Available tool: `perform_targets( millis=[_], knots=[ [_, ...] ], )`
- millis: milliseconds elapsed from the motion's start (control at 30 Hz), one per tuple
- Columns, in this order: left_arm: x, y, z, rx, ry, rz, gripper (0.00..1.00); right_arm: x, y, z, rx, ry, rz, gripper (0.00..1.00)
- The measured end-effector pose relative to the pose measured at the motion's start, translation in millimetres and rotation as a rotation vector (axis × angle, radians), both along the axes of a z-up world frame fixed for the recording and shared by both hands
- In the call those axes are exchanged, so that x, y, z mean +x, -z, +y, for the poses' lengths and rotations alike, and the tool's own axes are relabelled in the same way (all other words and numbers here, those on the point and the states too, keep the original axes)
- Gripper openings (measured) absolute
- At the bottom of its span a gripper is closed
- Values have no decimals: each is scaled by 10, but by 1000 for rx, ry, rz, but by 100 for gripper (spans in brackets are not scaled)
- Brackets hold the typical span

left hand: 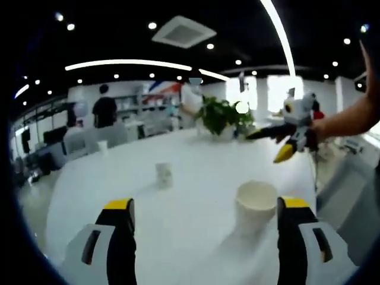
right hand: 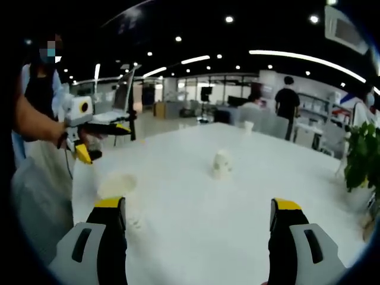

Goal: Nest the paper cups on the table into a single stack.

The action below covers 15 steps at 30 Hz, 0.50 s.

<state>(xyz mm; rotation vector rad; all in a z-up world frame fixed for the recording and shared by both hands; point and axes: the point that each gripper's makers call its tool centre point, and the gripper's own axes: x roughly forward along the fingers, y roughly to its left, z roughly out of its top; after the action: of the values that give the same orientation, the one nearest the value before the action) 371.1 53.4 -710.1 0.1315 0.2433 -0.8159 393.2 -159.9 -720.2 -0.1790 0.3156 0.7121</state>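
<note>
Cups unstacked. Left gripper view: left gripper (left hand: 203, 209) wide open, empty; near cup (left hand: 256, 205) beside its right jaw, mid cup (left hand: 164, 174) and far cup (left hand: 102, 146) well apart. Right gripper view: right gripper (right hand: 198, 209) wide open, empty; all nesting remains.

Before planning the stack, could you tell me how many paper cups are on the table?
3: a wide white paper cup nearest, a small one mid-table, another at the far edge. More may be hidden.

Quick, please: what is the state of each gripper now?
Left gripper: open, holding nothing.
Right gripper: open, holding nothing.
</note>
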Motion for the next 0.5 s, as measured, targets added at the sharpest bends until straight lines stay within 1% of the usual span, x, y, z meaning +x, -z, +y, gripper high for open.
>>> perform_targets(
  millis=[67, 133, 267, 367, 433, 500],
  knots=[
    [4, -14, 75, -3, -17, -3, 98, 49, 17, 15, -3, -2, -9, 100],
    [14, -40, 159, -3, -36, -21, 98, 125, 28, 9, -16, 10, -24, 100],
    [36, -58, 307, -4, -68, -20, 98, 310, 50, -18, 7, 40, -33, 100],
    [62, -93, 415, 10, -95, -43, 98, 444, 127, -23, -15, 49, -43, 100],
    [75, -111, 470, -13, -114, -34, 98, 533, 167, -19, -16, 55, -42, 100],
    [71, -118, 502, -6, -120, -39, 98, 610, 184, -1, -10, 57, -43, 100]
  ],
)
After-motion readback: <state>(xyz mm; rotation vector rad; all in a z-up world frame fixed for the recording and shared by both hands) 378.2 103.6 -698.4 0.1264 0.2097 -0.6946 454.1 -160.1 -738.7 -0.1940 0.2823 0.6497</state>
